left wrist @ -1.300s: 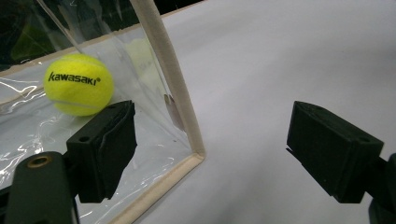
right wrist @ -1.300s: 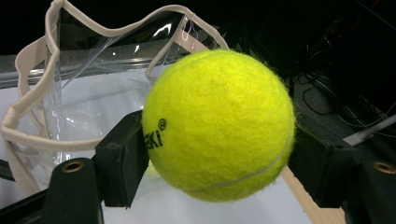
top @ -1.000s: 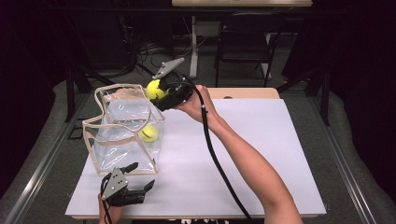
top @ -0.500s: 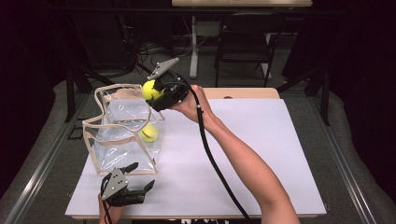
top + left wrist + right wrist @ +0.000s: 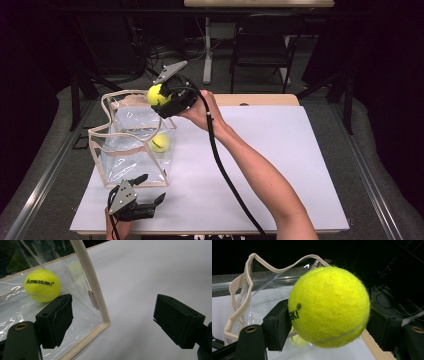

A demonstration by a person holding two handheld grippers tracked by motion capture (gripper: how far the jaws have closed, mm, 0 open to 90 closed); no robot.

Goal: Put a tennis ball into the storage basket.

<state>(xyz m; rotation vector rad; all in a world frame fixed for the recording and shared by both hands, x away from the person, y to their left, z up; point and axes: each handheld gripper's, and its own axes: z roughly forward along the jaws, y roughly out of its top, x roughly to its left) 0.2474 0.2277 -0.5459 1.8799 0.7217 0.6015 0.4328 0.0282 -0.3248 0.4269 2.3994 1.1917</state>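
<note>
The right hand-held gripper (image 5: 165, 97) is pinching a ball (image 5: 155, 94) over the far rim of the clear bag (image 5: 131, 145), so it should be centring above the opening before letting go, while the left hand-held gripper (image 5: 147, 192) is resting spread on the counter (image 5: 280, 165).

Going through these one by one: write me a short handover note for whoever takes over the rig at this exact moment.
Right hand-held gripper: shut on a tennis ball, held above the far rim of the clear bag.
Left hand-held gripper: open, empty, low beside the bag's near corner on the white table.
Done: one ball in the bag.
Left, probably: lower the held ball into the bag's open top and release.
</note>
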